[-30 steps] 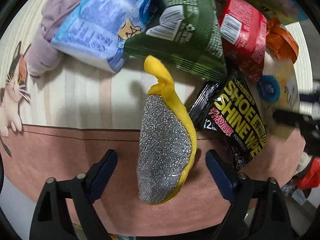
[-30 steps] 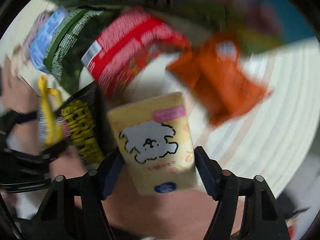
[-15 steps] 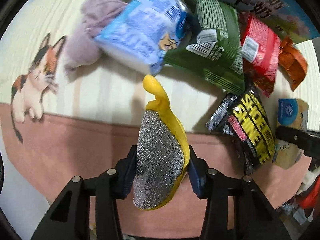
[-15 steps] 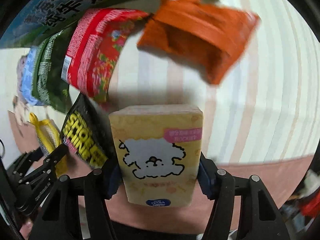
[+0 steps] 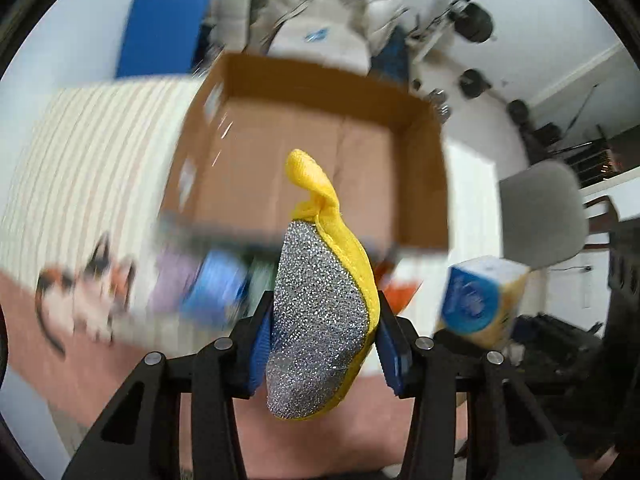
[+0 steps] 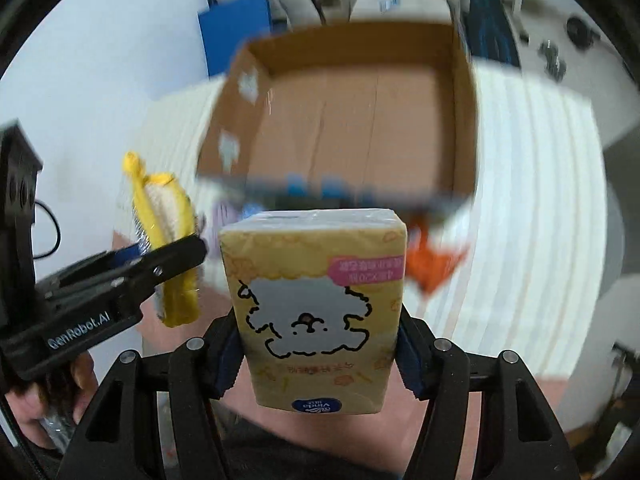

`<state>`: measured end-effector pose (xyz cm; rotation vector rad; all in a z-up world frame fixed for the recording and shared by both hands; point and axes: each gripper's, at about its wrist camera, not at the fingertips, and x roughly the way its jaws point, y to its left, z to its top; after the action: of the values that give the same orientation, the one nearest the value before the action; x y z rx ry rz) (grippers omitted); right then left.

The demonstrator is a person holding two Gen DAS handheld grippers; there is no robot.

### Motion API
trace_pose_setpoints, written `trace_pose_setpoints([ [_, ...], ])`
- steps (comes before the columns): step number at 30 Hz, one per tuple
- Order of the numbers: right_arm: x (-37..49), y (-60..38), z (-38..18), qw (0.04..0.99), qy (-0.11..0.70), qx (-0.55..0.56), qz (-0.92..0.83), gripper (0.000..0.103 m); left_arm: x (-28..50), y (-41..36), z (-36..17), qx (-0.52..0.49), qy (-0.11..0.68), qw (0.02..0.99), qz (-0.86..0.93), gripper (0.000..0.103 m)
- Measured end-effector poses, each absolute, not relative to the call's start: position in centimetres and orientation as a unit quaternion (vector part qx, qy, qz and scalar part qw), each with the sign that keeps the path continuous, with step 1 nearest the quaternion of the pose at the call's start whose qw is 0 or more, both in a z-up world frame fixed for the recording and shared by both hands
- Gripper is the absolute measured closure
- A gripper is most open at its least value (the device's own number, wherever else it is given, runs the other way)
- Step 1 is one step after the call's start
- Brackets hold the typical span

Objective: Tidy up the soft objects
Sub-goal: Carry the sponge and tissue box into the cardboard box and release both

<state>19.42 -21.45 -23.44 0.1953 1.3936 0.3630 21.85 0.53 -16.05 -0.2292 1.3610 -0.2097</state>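
Note:
My left gripper (image 5: pixel 324 344) is shut on a yellow scrubbing pad with a silver glitter face (image 5: pixel 320 320), held up in the air; the pad also shows in the right wrist view (image 6: pixel 164 236). My right gripper (image 6: pixel 320 344) is shut on a yellow tissue pack with a white dog drawing (image 6: pixel 316 304), which also shows in the left wrist view (image 5: pixel 480 300). An open, empty cardboard box (image 5: pixel 424 176) lies ahead of both grippers, also in the right wrist view (image 6: pixel 464 128). Both views are blurred by motion.
Blurred packets lie below the box's near edge: a blue one (image 5: pixel 216 288), a purple cloth (image 5: pixel 172 280) and an orange packet (image 6: pixel 432 264). The striped mat with a cat picture (image 5: pixel 80 292) covers the table. A grey chair (image 5: pixel 540 216) stands at the right.
Both grippers have lifted their objects off the mat and tilted up, so the open cardboard box and the room now fill the views. The packets have dropped low in view.

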Motion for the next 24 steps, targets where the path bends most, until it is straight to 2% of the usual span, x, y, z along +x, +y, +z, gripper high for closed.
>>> trace_pose_setpoints([
  [2,22.8,-21.6,-21.9,0.763,0.625,0.073,0.148,0.037,26.6,0.4,-16.3,-0.103,0.624,0.768,-0.099,0.06],
  [5,29.8,-20.7,-23.2,0.767,0.628,0.07,0.117,0.037,32.6,0.5,-19.1,-0.117,0.642,0.75,-0.112,0.06],
  [11,38.8,-19.9,-28.9,0.747,0.656,0.067,0.082,0.037,40.6,-0.5,-25.2,-0.145,0.689,0.698,-0.128,0.06],
  [19,45.5,-17.7,-34.2,0.73,0.678,0.058,0.058,0.037,43.9,-3.6,-28.5,-0.142,0.722,0.66,-0.154,0.059],
  [24,46.3,-17.5,-35.3,0.726,0.683,0.062,0.046,0.037,45.1,-4.3,-30.4,-0.133,0.737,0.642,-0.165,0.058],
])
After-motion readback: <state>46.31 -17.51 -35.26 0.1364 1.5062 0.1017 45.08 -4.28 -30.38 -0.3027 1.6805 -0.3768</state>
